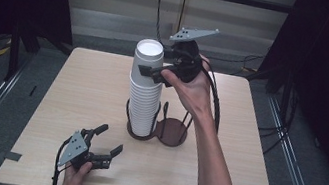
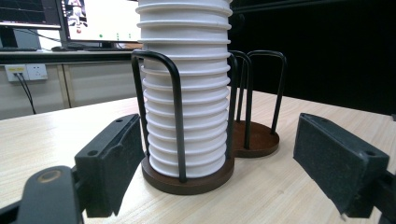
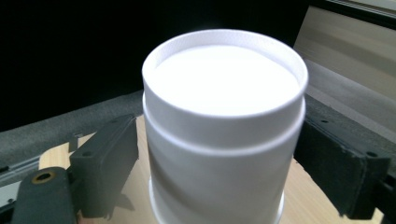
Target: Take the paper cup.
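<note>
A tall stack of white cups point(image 1: 145, 99), bottoms up, stands in the left ring of a dark wire holder point(image 1: 172, 133) at mid-table. My right gripper point(image 1: 149, 65) is at the top of the stack, jaws on either side of the top cup point(image 1: 149, 52) and shut on it. In the right gripper view the top cup point(image 3: 224, 93) sits between the pads point(image 3: 109, 158). Whether it has come off the stack I cannot tell. My left gripper point(image 1: 111, 138) rests on the table near the front left, open, short of the stack point(image 2: 187, 93) and holding nothing.
The holder's right ring point(image 2: 254, 140) has nothing in it. The wooden table point(image 1: 78, 83) has bare room to the left and right of the holder. A cable point(image 1: 215, 106) loops from the right gripper past the forearm. Dark curtains flank the table.
</note>
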The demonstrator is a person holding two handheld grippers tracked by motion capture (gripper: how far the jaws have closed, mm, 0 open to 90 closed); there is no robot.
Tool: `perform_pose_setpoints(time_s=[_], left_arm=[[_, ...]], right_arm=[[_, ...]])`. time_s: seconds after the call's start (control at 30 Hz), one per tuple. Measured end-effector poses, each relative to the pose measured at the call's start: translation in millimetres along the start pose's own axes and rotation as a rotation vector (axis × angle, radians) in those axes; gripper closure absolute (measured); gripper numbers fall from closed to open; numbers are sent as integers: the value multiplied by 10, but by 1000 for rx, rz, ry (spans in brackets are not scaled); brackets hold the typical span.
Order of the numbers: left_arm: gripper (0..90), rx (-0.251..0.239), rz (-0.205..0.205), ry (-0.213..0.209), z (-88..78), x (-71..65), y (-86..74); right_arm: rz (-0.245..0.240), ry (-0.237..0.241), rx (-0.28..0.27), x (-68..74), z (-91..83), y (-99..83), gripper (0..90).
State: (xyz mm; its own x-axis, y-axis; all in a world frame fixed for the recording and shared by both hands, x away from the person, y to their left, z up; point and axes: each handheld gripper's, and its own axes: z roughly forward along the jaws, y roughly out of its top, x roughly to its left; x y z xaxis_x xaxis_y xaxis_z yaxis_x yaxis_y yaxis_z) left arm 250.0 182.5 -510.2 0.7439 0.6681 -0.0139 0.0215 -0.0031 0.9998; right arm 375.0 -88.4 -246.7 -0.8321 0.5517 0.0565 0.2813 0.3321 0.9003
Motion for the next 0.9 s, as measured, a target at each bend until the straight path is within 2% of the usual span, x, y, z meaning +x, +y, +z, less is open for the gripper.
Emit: perform_pose_setpoints(time_s=[0.17,0.3,0.37,0.57,0.9], left_arm=[[157,0,0,-3,-1,1,0],[158,0,0,-5,-1,2,0],[157,0,0,-7,-1,2,0],[157,0,1,-7,-2,3,0],[157,-1,1,-6,-2,2,0]], right_arm=[[-11,4,30,-9,68,62,135],[8,15,41,-26,117,65,135],[-3,6,52,-28,139,66,143],[11,20,49,-53,145,92,161],[-7,17,39,-40,140,94,178]])
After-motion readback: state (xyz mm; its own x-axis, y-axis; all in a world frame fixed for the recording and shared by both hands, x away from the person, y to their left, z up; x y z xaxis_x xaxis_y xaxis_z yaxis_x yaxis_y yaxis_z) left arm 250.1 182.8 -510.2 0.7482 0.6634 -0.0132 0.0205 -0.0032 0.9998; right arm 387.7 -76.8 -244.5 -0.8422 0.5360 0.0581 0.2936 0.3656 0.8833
